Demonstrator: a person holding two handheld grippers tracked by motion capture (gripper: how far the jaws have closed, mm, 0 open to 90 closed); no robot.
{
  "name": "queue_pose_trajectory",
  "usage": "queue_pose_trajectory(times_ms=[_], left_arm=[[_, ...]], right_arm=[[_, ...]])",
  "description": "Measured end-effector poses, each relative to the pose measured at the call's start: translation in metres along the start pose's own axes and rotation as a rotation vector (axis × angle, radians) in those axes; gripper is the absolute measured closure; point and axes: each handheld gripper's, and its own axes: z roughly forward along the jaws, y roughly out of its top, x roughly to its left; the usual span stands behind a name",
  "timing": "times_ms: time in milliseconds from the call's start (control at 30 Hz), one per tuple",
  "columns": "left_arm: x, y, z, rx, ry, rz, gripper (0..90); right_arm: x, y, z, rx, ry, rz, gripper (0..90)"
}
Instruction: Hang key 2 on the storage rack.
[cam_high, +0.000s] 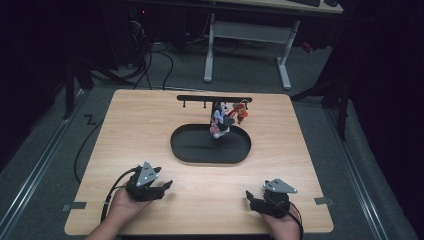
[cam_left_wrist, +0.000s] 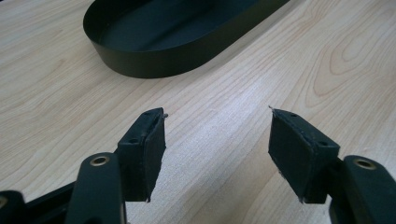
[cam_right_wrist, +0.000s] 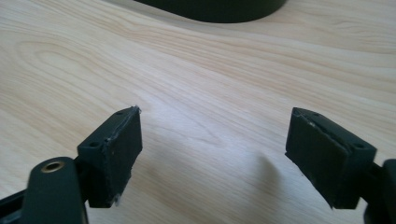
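Lying beyond both tongs — left tongs (cam_high: 159, 186), right tongs (cam_high: 252, 197), each gaping, empty — a black oval tray (cam_high: 186, 150); worktop (cam_high: 150, 125) between.

The small colourful trinkets (cam_high: 226, 119) hanging from the rack (cam_high: 214, 98) are too tiny to identify.

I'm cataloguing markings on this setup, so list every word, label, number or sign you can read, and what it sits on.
No readable text anywhere.
Black oval tray: plain, no label.
Black hook rack: no marking.
Small colourful trinkets hanging from the rack: too small and blurred to tell any print.
Left gripper and right gripper: no lettering on jaws or grey plates.
Wooden table: bare grain.
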Motion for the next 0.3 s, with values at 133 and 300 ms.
queue_pose_trajectory(times_ms=[133, 300], left_arm=[[-0.0025, -0.0011, 0.0032, 0.005, -0.007, -0.026, 35.8], [-0.0063, -0.0009, -0.0005, 0.0, 0.005, -0.007, 35.5]], right_arm=[[0.0014, 0.0042, 0.001, -0.021, 0.014, -0.018, 16.7], [0.0024, 0.005, 0.0025, -0.025, 0.016, -0.035, 17.0]])
